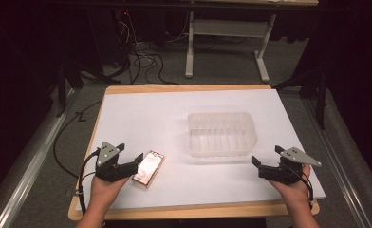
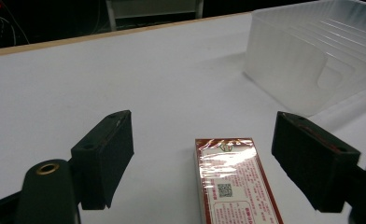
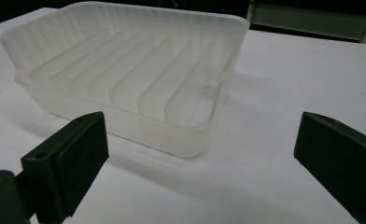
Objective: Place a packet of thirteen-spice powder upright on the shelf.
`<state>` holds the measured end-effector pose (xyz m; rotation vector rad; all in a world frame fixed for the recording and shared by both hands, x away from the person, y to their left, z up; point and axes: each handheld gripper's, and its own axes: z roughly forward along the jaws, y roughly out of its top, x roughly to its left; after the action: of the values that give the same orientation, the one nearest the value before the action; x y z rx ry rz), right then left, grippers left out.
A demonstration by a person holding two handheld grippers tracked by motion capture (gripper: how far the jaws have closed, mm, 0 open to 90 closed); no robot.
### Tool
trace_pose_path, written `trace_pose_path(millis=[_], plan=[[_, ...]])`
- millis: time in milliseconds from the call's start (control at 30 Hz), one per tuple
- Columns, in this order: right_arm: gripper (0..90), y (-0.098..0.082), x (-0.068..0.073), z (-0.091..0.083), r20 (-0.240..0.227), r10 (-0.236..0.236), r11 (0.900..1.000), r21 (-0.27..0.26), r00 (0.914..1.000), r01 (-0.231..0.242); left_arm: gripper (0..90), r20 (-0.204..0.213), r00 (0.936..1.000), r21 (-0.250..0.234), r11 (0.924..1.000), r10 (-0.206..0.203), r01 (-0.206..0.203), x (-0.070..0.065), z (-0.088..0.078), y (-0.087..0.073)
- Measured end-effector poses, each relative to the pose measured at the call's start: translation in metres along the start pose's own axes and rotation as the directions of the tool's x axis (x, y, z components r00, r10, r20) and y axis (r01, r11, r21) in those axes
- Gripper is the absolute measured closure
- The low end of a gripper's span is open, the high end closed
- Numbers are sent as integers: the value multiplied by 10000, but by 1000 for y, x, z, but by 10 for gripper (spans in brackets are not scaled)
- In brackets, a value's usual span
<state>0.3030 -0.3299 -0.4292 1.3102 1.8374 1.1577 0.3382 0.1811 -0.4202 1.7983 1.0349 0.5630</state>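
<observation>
The packet lies flat between the left gripper's wide jaws, untouched; right gripper gapes before the tub on white table.

Both tongs, left tongs and right tongs, are built in black, topped by grey triangular plates with screws, and trailed by black cables.

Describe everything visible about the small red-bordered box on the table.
The small box is a flat rectangular packet wrapped in glossy clear film, with a dark red border, a pale face of small red print and a QR-style code. It lies flat on the white table, near the front left, angled slightly. It sits between the open jaws of the left hand-held gripper, with gaps at both sides in the left gripper view. The translucent tray stands apart, to its right and farther back.
</observation>
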Motion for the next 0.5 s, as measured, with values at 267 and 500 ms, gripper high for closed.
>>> trace_pose_path(millis=[267,500], plan=[[49,0,1,1,-111,54,10000,-4,9999,-54,216,257,9991,213,9992,329,-334,-12,5,1],[52,1,2,0,-106,33,10000,1,9999,-33,215,594,9982,508,9987,-18,-12,-17,11,2]])
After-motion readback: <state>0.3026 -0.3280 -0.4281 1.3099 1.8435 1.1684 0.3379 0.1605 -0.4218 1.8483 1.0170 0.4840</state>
